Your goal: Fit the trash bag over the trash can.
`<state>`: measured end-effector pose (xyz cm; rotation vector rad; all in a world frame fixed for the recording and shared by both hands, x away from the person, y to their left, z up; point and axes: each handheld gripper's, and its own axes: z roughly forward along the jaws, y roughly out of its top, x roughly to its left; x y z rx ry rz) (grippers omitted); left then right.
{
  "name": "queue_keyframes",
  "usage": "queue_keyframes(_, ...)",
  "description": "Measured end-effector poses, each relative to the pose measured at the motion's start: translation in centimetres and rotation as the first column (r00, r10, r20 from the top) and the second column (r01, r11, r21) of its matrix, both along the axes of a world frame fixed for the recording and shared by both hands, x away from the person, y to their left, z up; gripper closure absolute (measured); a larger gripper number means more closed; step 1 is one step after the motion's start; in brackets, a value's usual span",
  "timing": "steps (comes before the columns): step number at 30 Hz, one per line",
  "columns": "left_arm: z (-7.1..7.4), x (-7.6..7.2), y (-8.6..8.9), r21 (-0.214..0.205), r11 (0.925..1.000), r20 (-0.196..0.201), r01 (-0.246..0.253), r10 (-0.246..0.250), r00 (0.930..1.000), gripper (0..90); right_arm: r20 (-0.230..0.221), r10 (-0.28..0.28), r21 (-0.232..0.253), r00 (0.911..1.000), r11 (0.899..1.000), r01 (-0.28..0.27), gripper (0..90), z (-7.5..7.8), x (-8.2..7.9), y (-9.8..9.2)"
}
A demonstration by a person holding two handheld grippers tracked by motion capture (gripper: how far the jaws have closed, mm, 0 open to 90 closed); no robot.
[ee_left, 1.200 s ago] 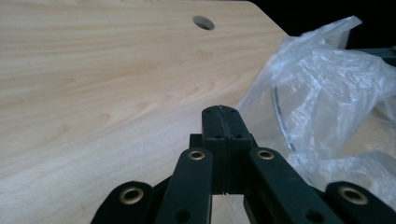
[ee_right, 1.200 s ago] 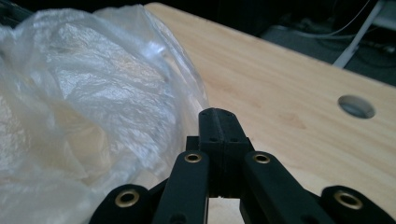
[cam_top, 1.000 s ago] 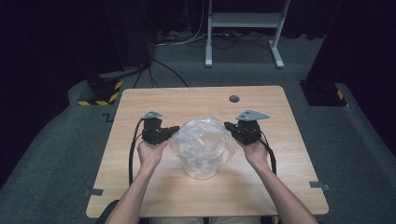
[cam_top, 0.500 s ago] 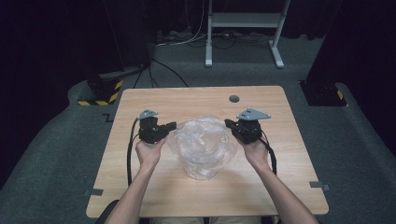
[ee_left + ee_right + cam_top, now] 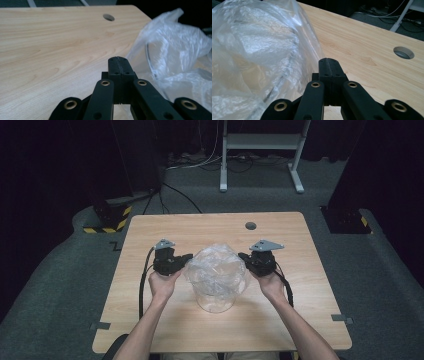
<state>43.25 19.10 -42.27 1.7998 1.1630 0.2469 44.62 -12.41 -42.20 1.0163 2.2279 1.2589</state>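
A crumpled clear plastic bag (image 5: 216,267) sits over a clear round container (image 5: 216,301) in the middle of the wooden table (image 5: 165,227). My left gripper (image 5: 188,256) is shut at the bag's left side and my right gripper (image 5: 241,255) is shut at its right side. In the left gripper view the jaws (image 5: 117,59) are pressed together, with the bag (image 5: 175,45) just to their right. In the right gripper view the closed jaws (image 5: 329,60) meet the bag's (image 5: 254,45) edge on their left. Whether film is pinched between either pair I cannot tell.
A round cable hole (image 5: 250,226) lies in the table's far side, beyond the bag. On the floor behind stand a white metal frame (image 5: 260,142) and cables, and a black and yellow striped base (image 5: 107,224) sits at the far left.
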Motion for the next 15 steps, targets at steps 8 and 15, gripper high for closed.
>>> queue_keyframes(8,-0.29,0.31,0.02,-0.020,0.9997,-0.082,-0.016,0.015,0.9965,90.0,-0.028,0.004,0.000,0.9996,1.000,-0.004,90.0,0.03,-0.03,0.33)
queue_keyframes(15,-0.22,0.16,-0.37,0.016,0.9998,-0.083,-0.006,0.007,0.9965,90.0,-0.055,-0.028,-0.013,0.9981,1.000,0.027,90.0,-0.39,0.29,-0.21)
